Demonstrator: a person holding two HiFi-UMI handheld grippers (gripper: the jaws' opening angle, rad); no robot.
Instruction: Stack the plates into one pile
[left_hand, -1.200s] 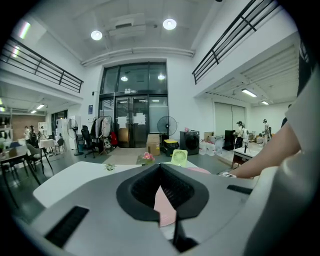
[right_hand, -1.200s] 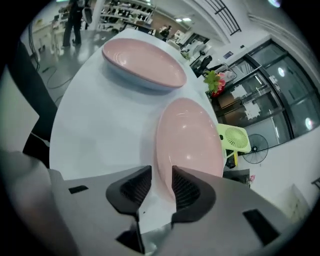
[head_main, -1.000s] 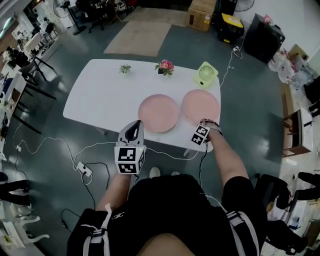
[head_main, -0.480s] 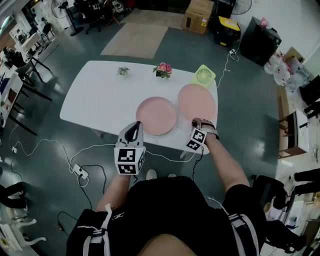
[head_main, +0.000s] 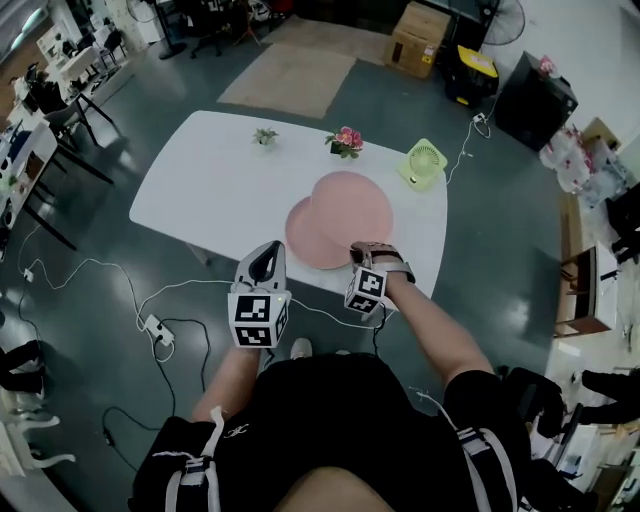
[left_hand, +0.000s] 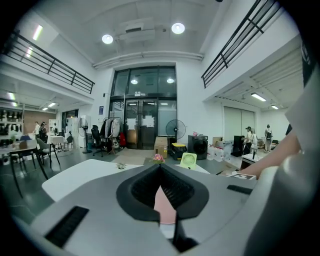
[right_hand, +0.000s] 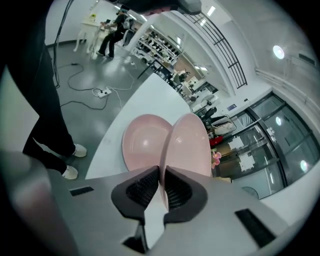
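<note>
Right gripper (head_main: 354, 247) (right_hand: 161, 172): fingers clamp the near rim of the upper plate (head_main: 350, 205) (right_hand: 190, 145), though they are easing apart slightly. I carry this pink plate tilted in the air over the lower plate (head_main: 300, 232) (right_hand: 142, 145), which lies flat on the white worktop (head_main: 210, 180).

Left gripper (head_main: 267, 247) (left_hand: 160, 167): fingers closed on nothing, short of the worktop's edge.

I judge the plates stiff, smooth and chip-prone. A grip on one rim lets the weight lever against the pads, so a deep bite on the near rim seems best.

The upper plate hides most of the lower one. I cannot tell whether the two touch.
</note>
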